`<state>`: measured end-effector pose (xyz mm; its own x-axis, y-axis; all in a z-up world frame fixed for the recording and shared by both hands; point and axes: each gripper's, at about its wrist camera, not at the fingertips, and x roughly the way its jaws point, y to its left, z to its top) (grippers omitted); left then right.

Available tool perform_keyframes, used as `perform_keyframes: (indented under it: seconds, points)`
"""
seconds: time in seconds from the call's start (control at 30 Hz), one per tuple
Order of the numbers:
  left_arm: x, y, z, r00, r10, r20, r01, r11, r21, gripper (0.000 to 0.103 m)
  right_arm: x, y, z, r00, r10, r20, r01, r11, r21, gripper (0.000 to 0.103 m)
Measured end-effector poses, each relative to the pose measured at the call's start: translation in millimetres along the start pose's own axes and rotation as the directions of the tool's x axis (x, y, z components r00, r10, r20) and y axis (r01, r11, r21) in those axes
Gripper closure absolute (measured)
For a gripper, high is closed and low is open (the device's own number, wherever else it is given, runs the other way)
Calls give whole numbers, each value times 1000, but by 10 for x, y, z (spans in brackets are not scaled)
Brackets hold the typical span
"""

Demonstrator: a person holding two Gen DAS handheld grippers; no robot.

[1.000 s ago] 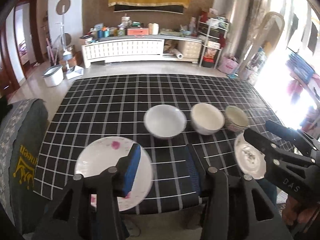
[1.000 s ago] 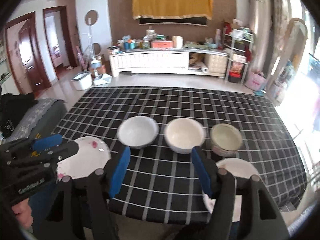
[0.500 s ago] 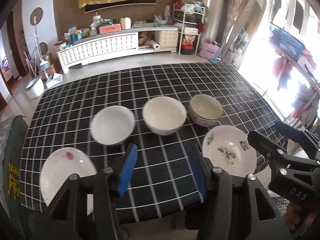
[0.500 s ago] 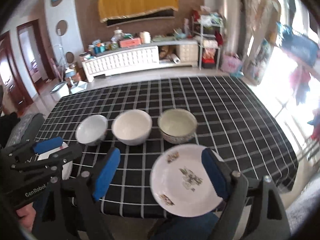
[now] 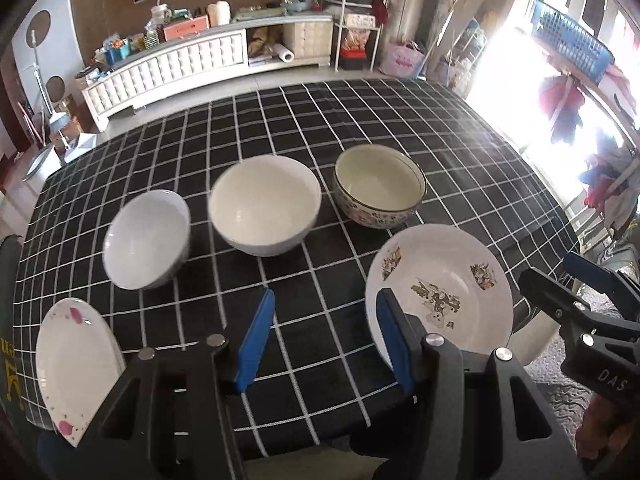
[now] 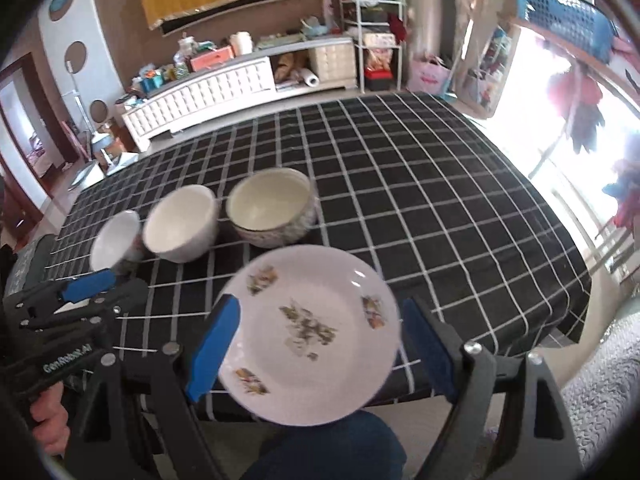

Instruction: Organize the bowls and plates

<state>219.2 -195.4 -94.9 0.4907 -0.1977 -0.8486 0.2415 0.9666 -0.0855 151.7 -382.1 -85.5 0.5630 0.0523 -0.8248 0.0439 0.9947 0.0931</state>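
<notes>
On the black checked tablecloth (image 5: 320, 120) three bowls stand in a row: a small white bowl (image 5: 146, 240), a bigger white bowl (image 5: 264, 204) and a patterned bowl (image 5: 380, 186). A floral plate (image 5: 440, 296) lies in front of the patterned bowl and juts over the near edge. A pink-spotted plate (image 5: 76, 356) lies at the near left corner. My left gripper (image 5: 325, 338) hangs open over bare cloth between the two plates. My right gripper (image 6: 320, 346) is open above the floral plate (image 6: 310, 334), its pads (image 6: 214, 344) clear of the rim.
The table's near edge runs just under both grippers, with a person's blue-trousered leg (image 6: 328, 448) below it. A grey cushion (image 6: 600, 380) sits off the right corner. A white cabinet (image 5: 168, 68) with clutter stands far behind the table.
Both grippers swung right and lower toward the table. The floral plate now sits framed by the right gripper's fingers, whose jaws stand wider. The pink-spotted plate slid out to the left gripper's side.
</notes>
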Motion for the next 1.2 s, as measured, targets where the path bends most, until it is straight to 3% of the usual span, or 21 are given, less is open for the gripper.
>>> perform_keyframes:
  seconds: [0.27,0.33,0.5,0.9,1.1,1.2]
  points:
    - [354,-109,-7,996,-35,-79,36,999,10,53,267,-231,-34,998,-11,-63,12,1000,20,19]
    - [442,-140,-9,995,-34,-96,36,999,22,54,347,-264,-39,997,-8,-79,10,1000,23,23]
    - [653,-162,-38,987,-55,-152,58,998,14,75,571,-367,-78,991,-5,-133,11,999,43,43]
    - [903,-257,-70,976,-86,-201,90,996,14,88,697,-567,-179,984,-6,-177,19,997,73,75]
    - [944,-325,-52,975,-94,-202,100,995,17,96,695,-596,-194,984,13,-176,0,997,71,83]
    - [937,-404,-67,981,-60,-183,72,995,62,96,689,-586,-208,983,22,-180,-9,997,75,88]
